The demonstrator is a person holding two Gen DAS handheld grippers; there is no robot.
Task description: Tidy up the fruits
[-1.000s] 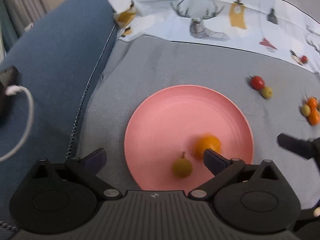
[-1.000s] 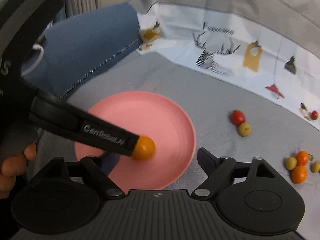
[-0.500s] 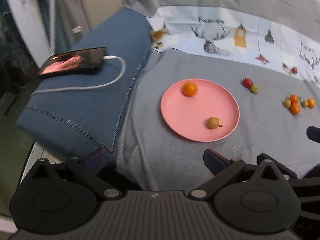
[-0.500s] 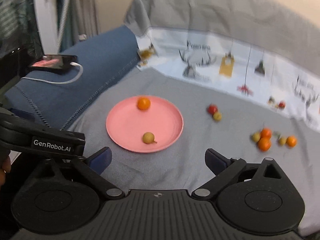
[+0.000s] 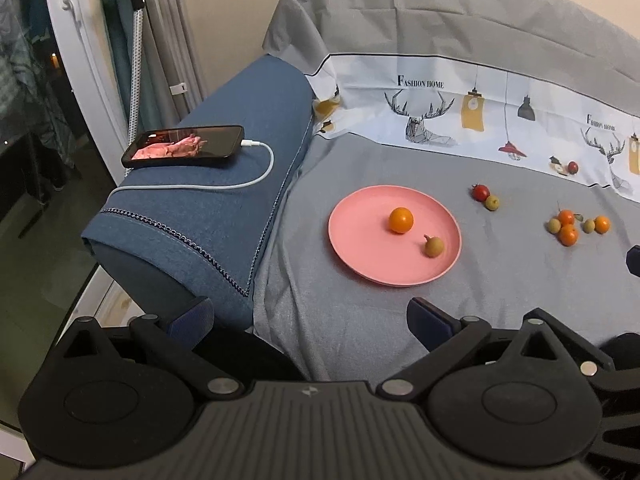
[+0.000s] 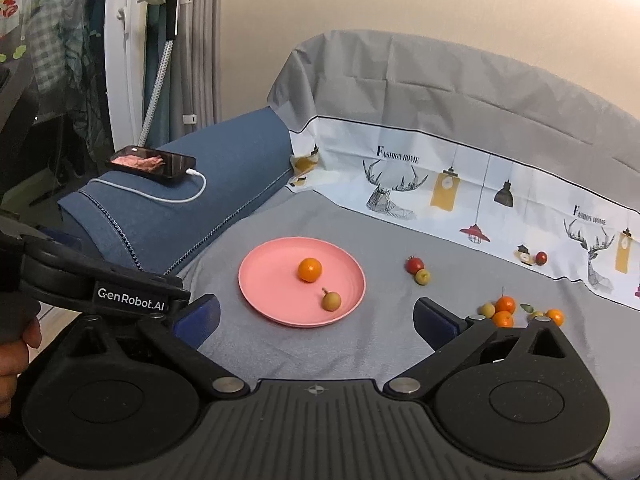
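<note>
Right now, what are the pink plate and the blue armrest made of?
The pink plate looks like matte plastic: one even colour, smooth, with a soft dull sheen, though it could be something similar. The blue armrest looks like woven, denim-like fabric, with visible stitching along its seam.

Smooth matt plastic plate (image 5: pixel 352 240) on soft grey cloth (image 5: pixel 500 280)

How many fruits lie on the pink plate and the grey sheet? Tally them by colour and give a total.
Orange fruits: 4
Yellow-green fruits: 4
Red fruit: 1
Total: 9
</note>
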